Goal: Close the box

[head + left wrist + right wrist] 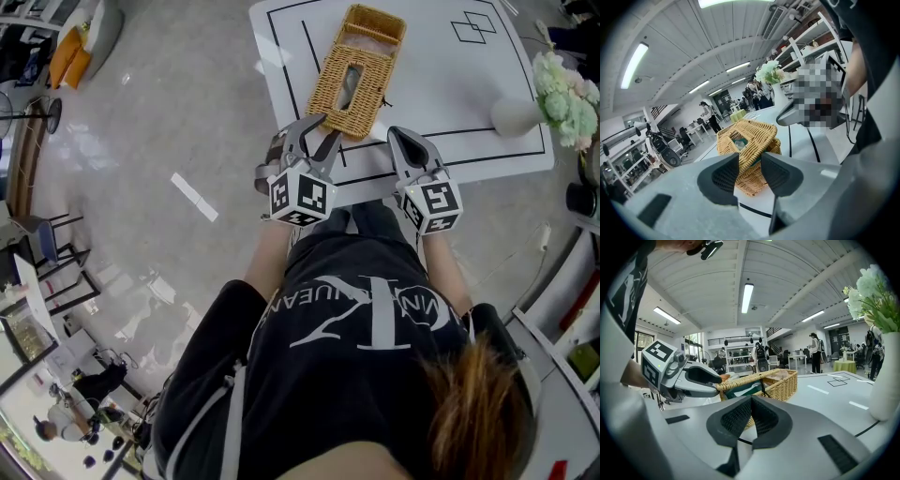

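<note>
A wicker box (pixel 356 70) lies on the white table (pixel 469 141), its long side running away from me. Its lid, which has a slot in the middle, sits askew on top; the far end shows pale contents. My left gripper (pixel 319 131) is at the box's near end. Its jaws stand open, and in the left gripper view (pixel 750 173) the box (pixel 750 150) shows just beyond the gap, with no pad pressing on it. My right gripper (pixel 401 134) is to the right of the box's near end, shut and empty (pixel 751 416). The right gripper view shows the box (pixel 773 383) behind its jaws.
A white vase of pale flowers (pixel 520 114) stands at the table's right edge, close on the right in the right gripper view (pixel 886 380). Black lines mark the tabletop. Grey floor lies to the left of the table, and shelving stands at the right.
</note>
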A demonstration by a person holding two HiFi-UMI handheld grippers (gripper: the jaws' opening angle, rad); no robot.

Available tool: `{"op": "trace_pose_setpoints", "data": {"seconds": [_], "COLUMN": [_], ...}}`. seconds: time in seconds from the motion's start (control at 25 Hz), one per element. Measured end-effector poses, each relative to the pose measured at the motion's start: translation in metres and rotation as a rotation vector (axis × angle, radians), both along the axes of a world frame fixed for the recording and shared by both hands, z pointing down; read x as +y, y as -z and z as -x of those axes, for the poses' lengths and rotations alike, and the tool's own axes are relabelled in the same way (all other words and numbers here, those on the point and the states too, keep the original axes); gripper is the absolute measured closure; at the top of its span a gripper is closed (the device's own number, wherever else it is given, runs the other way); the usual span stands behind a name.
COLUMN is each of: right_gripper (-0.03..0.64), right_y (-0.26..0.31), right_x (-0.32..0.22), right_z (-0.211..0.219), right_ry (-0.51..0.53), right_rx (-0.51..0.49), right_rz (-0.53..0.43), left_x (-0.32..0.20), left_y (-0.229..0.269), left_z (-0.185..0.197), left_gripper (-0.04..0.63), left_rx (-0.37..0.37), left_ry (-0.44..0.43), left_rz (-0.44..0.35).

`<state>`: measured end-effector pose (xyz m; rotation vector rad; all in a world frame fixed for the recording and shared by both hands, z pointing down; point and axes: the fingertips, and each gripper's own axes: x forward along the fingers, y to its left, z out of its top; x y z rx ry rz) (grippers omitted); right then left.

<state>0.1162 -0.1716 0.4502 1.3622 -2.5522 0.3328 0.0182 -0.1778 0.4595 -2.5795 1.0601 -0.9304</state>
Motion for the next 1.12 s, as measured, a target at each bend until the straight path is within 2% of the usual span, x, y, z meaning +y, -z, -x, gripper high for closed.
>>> {"op": "trace_pose_setpoints", "data": {"seconds": [0.48,0.72,0.92,1.04,1.12], "right_gripper": [0.62,0.62,0.62,0.62,0.62], "right_y": [-0.001,-0.003,-0.002,-0.001,0.001], "right_x": [0.002,0.001,0.0,-0.002,-0.003], "right_z": [0.0,0.003,0.002,0.001,0.0], "right_ry": [-0.002,0.006,0.007,0.004,0.0], "right_rx": [0.002,0.002,0.004,0.006,0.007], "right_rz": [0.008,0.008,0.006,0.0,-0.004], "left_x": [0.001,0.005,0.001,-0.001,-0.002], "left_y": [0.0,-0.007,-0.003,0.003,0.007], "left_z": [0.001,0.003,0.012,0.019,0.022], "left_gripper": [0.44,0.44,0.456,0.531,0.558], "left_rx": [0.005,-0.089,-0.004,0.052,0.113], "left_ry": [-0.005,-0.032,0.013,0.03,0.043], "left_rz": [0.016,0.0,0.024,0.018,0.025]}}
